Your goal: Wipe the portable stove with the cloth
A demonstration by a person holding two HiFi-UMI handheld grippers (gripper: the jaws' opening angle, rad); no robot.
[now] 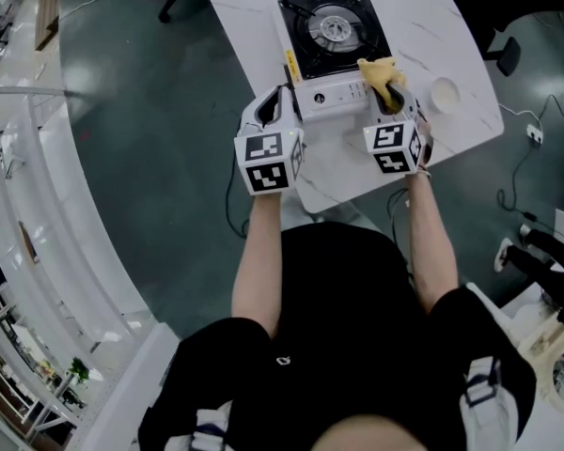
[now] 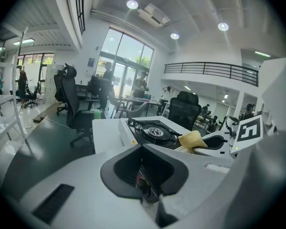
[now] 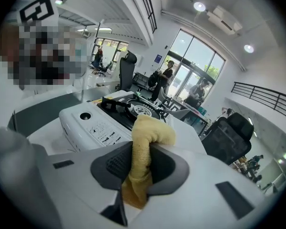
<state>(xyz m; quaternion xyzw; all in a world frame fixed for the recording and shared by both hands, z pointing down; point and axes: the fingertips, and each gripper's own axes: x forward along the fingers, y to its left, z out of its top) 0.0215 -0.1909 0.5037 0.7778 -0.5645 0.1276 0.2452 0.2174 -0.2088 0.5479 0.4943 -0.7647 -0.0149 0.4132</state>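
Starting with the head view: you hold both grippers at the near edge of the white table (image 1: 451, 45), with the portable stove (image 1: 331, 40) at 12 o'clock from them. The left gripper (image 1: 280, 103) sits just beside the stove's 7 o'clock corner, probably to brace the body; I can't tell whether it touches. The right gripper (image 1: 393, 100) is at the 5 o'clock corner, and the yellow cloth (image 1: 377, 71) pokes out ahead over the stove's edge, so the fabric rather than the jaws meets the surface. A white cup (image 1: 444, 94) stands apart at 3 o'clock of the right gripper.

Left gripper view: the jaws of the left gripper (image 2: 150, 178) are closed together with nothing between them. The stove (image 2: 155, 130) is at 12 o'clock and the cloth (image 2: 192, 139) at 2 o'clock, by the stove's near right corner.

Right gripper view: the right gripper (image 3: 138, 175) is clamped tight on the cloth (image 3: 150, 135), whose folded end bulges above the jaws; that pinch should stop it slipping when dragged. The stove (image 3: 102, 123) is at 11 o'clock, control panel nearest. My judgement is that wiping is at its start, so you should press the cloth flat first.
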